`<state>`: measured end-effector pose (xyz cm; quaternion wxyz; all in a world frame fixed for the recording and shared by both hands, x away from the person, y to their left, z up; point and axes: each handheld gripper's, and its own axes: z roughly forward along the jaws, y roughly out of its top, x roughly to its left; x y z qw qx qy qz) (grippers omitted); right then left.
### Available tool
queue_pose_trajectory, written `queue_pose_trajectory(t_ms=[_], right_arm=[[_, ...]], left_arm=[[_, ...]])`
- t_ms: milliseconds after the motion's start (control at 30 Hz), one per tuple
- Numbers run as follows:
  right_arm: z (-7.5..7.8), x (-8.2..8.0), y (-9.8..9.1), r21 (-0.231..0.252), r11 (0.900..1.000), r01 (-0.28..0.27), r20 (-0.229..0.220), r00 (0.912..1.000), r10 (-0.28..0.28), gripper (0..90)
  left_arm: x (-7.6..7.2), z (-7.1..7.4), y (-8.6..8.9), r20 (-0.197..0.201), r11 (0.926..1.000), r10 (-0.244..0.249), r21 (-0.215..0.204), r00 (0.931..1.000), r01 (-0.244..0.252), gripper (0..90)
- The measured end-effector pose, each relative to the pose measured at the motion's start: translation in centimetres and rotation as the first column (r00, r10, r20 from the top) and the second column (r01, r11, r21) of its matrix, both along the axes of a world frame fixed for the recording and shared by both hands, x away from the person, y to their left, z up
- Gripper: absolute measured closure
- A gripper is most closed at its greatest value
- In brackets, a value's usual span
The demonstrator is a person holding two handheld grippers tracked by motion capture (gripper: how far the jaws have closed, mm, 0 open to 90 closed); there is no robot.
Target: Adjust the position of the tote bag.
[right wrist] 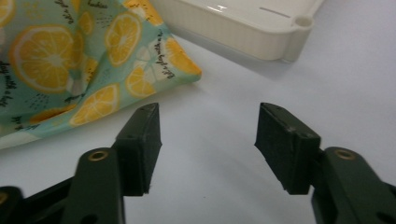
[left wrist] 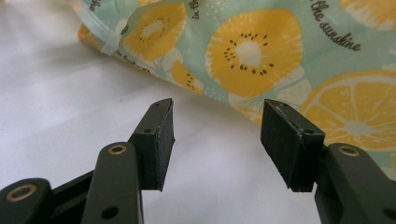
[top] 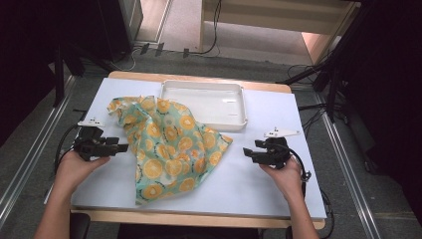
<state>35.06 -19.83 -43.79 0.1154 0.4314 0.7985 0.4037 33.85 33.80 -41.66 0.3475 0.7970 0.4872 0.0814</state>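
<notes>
A pale green cloth printed with orange slices (top: 166, 147) lies crumpled on the white table, one edge resting against the white tray (top: 238, 122). My left gripper (top: 124, 148) sits at the cloth's left edge, jaws open, nothing between them. In the left gripper view the cloth (left wrist: 261, 51) lies just past the fingertips (left wrist: 161, 133), apart from them. My right gripper (top: 246, 153) rests to the right of the cloth, open and empty. In the right gripper view the cloth's corner (right wrist: 182, 63) is ahead to the left, and the tray (right wrist: 243, 28) stands beyond.
The white tray stands at the back centre of the table and holds nothing. Bare white table top (top: 239, 184) lies between the cloth and my right hand. Dark stands and cables (top: 328, 79) surround the table on the floor.
</notes>
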Motion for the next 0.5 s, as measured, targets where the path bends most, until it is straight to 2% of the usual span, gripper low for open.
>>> queue_pose_trajectory(t_ms=[200, 233, 300, 400, 500], right_arm=[[0.2, 0.1, -0.2, 0.034, 0.9992, -0.022, -0.001, 0.9998, 0.022, 50.5], [0.3, 0.3, -0.3, 0.056, 0.9977, -0.039, -0.041, 0.9983, 0.041, 50.8], [0.3, 0.4, -0.3, 0.062, 0.9971, -0.043, -0.052, 0.9976, 0.047, 51.3], [0.3, 0.2, 0.0, 0.018, 0.9983, -0.056, -0.02, 0.9982, 0.057, 51.9], [0.4, 0.1, 0.1, 0.021, 0.9979, -0.062, -0.01, 0.998, 0.062, 52.1]], left_arm=[[-0.2, 0.1, -0.5, 0.017, 0.9995, -0.03, 0.011, 0.9994, 0.03, 41.6], [-0.1, 0.1, -0.6, 0.018, 0.9989, -0.047, 0.003, 0.9987, 0.047, 40.5], [-0.1, 0.1, -0.8, 0.019, 0.9985, -0.055, 0.004, 0.9983, 0.055, 40.0], [-0.2, 0.3, -1.1, 0.024, 0.9973, -0.074, -0.002, 0.997, 0.074, 39.1], [-0.2, 0.3, -1.1, 0.027, 0.9973, -0.073, -0.008, 0.997, 0.073, 39.0]])
